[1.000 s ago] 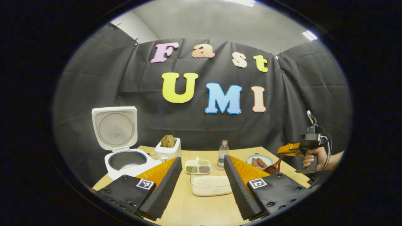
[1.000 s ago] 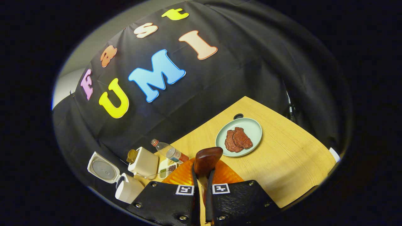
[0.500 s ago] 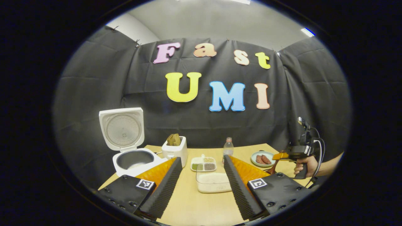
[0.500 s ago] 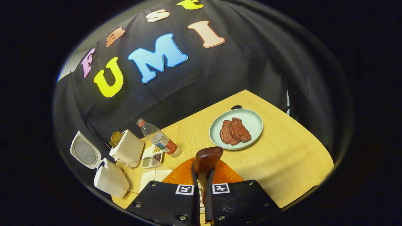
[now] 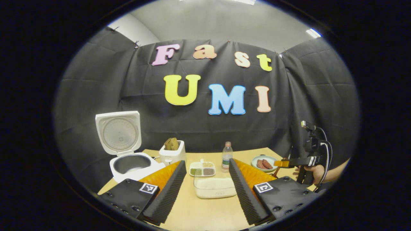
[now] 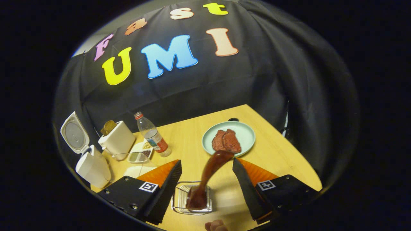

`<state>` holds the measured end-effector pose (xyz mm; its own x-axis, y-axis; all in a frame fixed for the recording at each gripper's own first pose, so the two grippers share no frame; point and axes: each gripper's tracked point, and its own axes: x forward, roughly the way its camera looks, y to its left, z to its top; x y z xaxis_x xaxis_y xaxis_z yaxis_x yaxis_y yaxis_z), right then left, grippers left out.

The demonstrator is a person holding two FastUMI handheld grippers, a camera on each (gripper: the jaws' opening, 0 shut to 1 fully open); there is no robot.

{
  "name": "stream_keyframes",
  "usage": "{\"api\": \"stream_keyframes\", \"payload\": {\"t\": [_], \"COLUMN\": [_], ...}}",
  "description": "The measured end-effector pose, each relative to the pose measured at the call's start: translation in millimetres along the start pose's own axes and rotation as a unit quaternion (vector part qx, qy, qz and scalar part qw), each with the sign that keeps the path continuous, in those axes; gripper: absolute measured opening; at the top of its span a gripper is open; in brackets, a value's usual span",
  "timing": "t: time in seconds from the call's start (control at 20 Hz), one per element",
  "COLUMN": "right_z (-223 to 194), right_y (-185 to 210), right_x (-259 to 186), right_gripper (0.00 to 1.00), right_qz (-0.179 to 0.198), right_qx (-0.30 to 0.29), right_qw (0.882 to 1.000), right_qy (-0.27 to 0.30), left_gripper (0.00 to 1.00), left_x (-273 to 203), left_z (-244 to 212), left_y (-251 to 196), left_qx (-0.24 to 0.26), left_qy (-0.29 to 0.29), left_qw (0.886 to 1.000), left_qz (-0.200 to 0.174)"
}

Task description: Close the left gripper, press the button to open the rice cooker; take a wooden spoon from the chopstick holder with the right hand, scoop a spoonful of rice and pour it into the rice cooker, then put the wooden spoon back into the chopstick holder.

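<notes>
This is a staged recording booth dressed as a kitchen corner, not a real home. Black cloth [image 5: 96,89] pinned up as walls encloses a wooden table [image 6: 289,160], with a plain grey ceiling and strip lights [image 5: 313,32] above. On the table stand kitchen props: an open rice cooker [image 5: 126,150], a toaster [image 5: 172,152], a bottle [image 5: 227,156], a plate [image 6: 245,133] of meat.
</notes>
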<state>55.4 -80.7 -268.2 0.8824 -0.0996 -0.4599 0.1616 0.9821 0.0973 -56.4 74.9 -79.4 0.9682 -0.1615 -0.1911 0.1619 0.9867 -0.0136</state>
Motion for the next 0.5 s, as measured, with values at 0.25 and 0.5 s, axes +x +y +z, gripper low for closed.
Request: {"api": "stream_keyframes", "payload": {"t": [0.25, 0.5], "right_z": [65, 132], "right_y": [-6, 29], "right_x": [-63, -123], "right_gripper": [0.98, 0.98], "right_qz": [-0.010, 0.018], "right_qx": [-0.048, -0.064], "right_qw": [0.995, 0.984], "right_qy": [-0.089, -0.166], "left_gripper": [0.93, 0.94], "left_x": [26, 53], "left_z": [7, 18], "left_y": [-7, 36], "left_qx": [-0.015, -0.014], "left_qy": [-0.008, -0.007], "left_qw": [1.000, 1.000], "left_qz": [-0.011, 0.018]}}
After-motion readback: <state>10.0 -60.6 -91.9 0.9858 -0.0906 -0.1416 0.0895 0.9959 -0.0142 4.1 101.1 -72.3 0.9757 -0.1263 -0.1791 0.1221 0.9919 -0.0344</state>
